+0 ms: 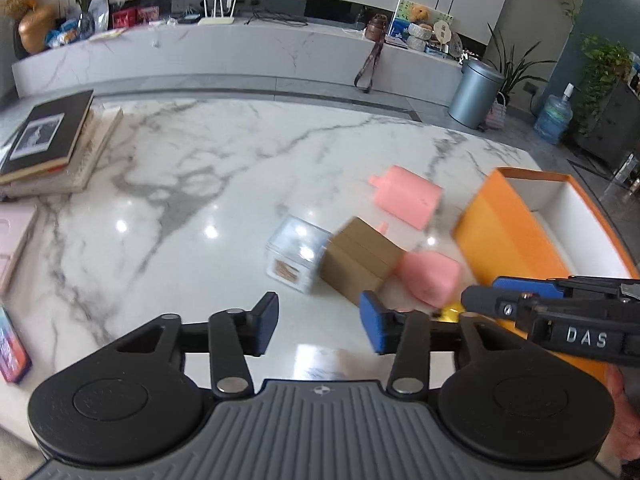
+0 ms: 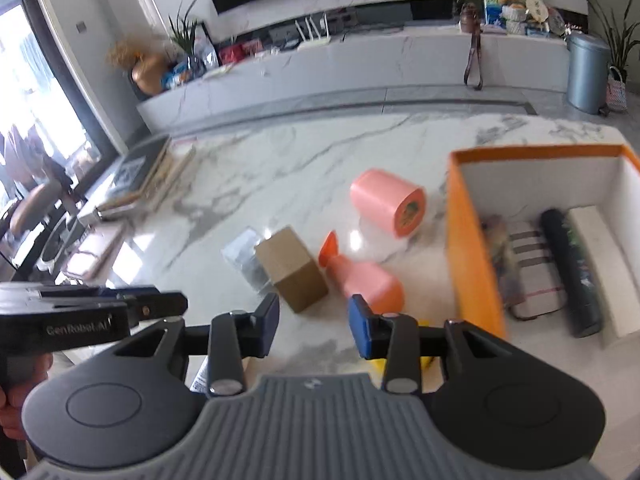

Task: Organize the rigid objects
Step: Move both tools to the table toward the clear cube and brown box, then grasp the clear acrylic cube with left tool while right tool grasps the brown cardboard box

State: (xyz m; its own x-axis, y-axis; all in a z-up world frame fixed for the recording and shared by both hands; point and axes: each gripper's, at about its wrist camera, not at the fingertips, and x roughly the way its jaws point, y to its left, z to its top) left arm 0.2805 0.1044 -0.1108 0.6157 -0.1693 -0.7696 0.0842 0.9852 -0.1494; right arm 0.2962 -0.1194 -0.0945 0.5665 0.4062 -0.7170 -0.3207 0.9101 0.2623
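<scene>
On the marble table lie a brown cardboard box [image 1: 360,264] [image 2: 292,274], a clear plastic box [image 1: 296,254] [image 2: 244,258] beside it, a pink bottle [image 1: 430,276] [image 2: 368,284] on its side with an orange cap, and a pink cylinder [image 1: 406,196] [image 2: 386,202]. An orange box [image 1: 500,232] [image 2: 472,248] with a white inside stands at the right; it holds a dark tube [image 2: 568,272], a white block [image 2: 600,264] and a striped item [image 2: 532,268]. My left gripper [image 1: 320,320] is open and empty, short of the cardboard box. My right gripper [image 2: 314,320] is open and empty, near the bottle.
A stack of books [image 1: 52,144] lies at the far left, a pink book [image 1: 12,240] and a colourful box [image 1: 12,352] nearer the left edge. Something yellow [image 2: 378,366] lies under my right gripper. Bare marble spreads across the left middle of the table.
</scene>
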